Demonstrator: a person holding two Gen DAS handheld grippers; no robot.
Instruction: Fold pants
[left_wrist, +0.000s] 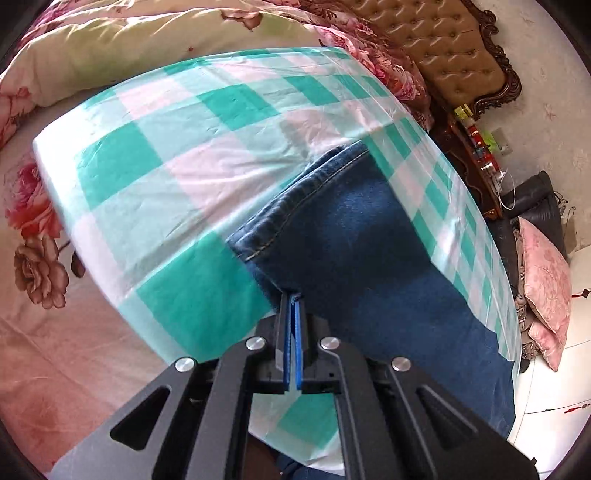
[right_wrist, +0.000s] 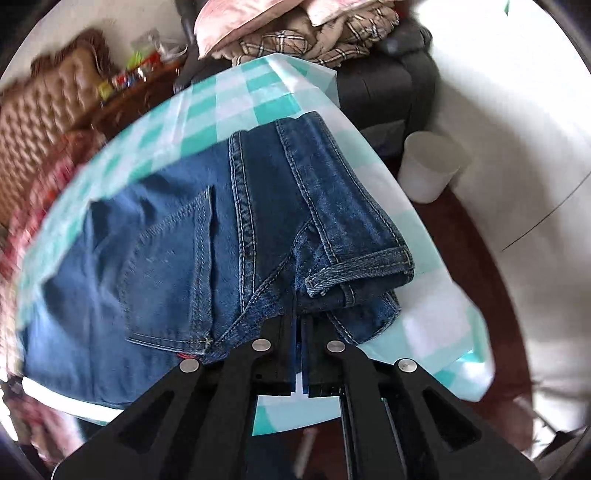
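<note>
Dark blue jeans (left_wrist: 354, 236) lie on a table covered with a green-and-white checked cloth (left_wrist: 177, 155). My left gripper (left_wrist: 293, 299) is shut on the near edge of the jeans by the leg hem. In the right wrist view the jeans (right_wrist: 177, 243) show the back pocket, the seat seam and the waistband end (right_wrist: 354, 236), folded over on itself. My right gripper (right_wrist: 297, 314) is shut on the denim at the near edge, below the waistband corner. The checked cloth (right_wrist: 424, 332) shows around them.
A bed with floral bedding (left_wrist: 37, 229) lies left and behind the table. A tufted brown headboard (left_wrist: 443, 48) and a cluttered dark side table (left_wrist: 480, 147) stand at the back right. A white bin (right_wrist: 432, 166) stands on the floor, beside a dark chair piled with clothes (right_wrist: 314, 33).
</note>
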